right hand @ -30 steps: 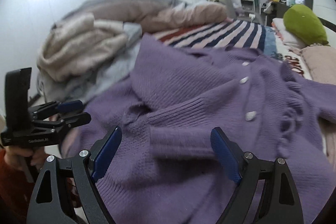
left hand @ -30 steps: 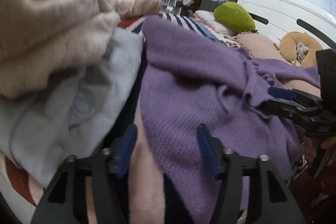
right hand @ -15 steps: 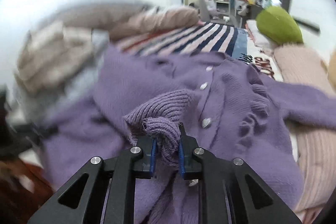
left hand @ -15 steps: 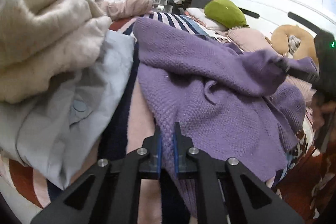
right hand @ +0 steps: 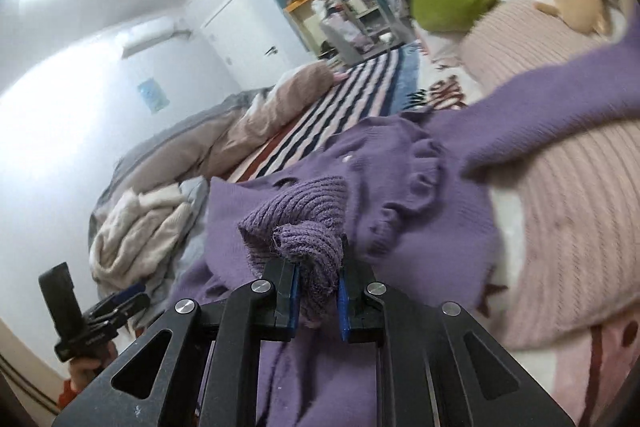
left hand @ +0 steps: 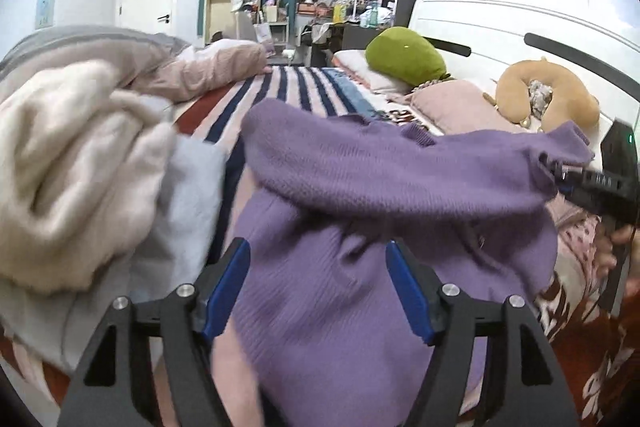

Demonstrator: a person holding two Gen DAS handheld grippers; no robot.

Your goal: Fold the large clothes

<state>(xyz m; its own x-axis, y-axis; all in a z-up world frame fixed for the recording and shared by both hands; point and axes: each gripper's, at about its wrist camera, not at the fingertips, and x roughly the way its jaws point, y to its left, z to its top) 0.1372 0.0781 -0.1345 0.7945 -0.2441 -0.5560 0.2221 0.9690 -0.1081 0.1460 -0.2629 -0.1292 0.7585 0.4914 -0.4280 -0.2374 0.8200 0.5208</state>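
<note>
Cardigan (left hand: 352, 267) status?
— On the bed; left gripper (left hand: 318, 287) has just let go, jaws apart. Right gripper (right hand: 318, 301) stays clamped on the cuff (right hand: 304, 227), carrying the sleeve across: fold under way.

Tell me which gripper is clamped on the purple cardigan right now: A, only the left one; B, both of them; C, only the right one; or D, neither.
C: the right gripper is pinched shut on a bunched ribbed cuff of the purple cardigan, while the left gripper stands wide open above the knit with nothing between its fingers.
</note>
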